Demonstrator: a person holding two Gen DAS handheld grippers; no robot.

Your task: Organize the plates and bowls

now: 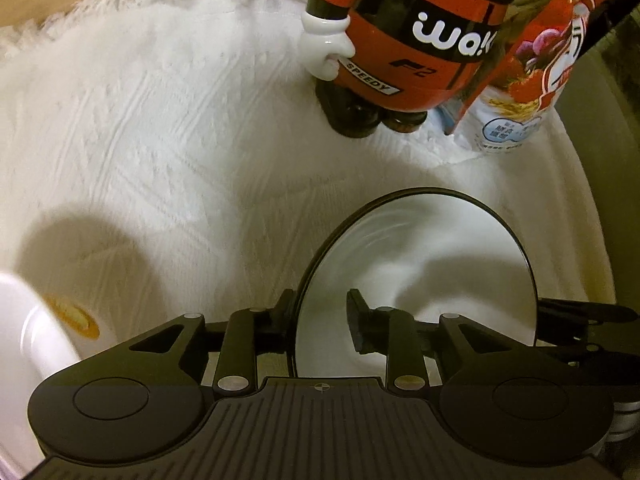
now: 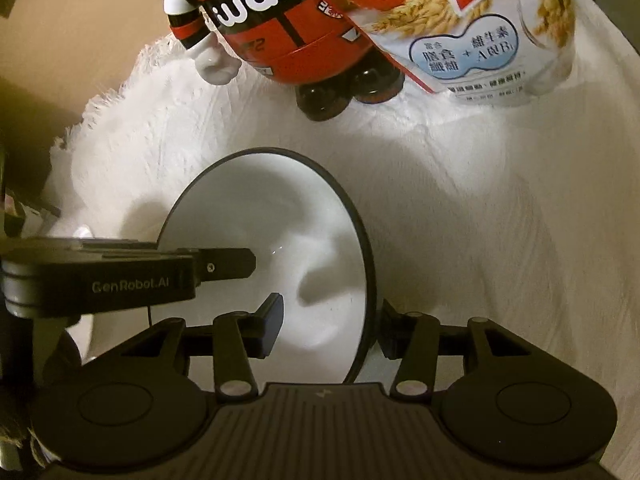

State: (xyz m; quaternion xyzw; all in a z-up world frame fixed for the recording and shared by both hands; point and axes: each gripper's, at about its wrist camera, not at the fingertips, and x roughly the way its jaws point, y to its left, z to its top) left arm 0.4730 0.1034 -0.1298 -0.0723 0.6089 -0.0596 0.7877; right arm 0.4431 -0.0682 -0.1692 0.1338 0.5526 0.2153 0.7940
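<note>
A white bowl with a thin black rim [image 1: 424, 264] is held tilted above the white cloth by both grippers. My left gripper [image 1: 320, 316] straddles its left rim, one finger inside and one outside. My right gripper [image 2: 328, 324] straddles the opposite rim of the same bowl [image 2: 280, 220]. The left gripper also shows in the right wrist view [image 2: 224, 264], reaching in from the left. A second white dish with an orange mark [image 1: 48, 328] lies at the lower left of the left wrist view.
A red and black toy figure [image 1: 404, 40] [image 2: 280, 28] and a cereal bag [image 1: 532, 80] [image 2: 480, 32] stand at the back of the fringed white cloth [image 1: 160, 140]. Bare tan tabletop [image 2: 80, 40] lies beyond the cloth's left edge.
</note>
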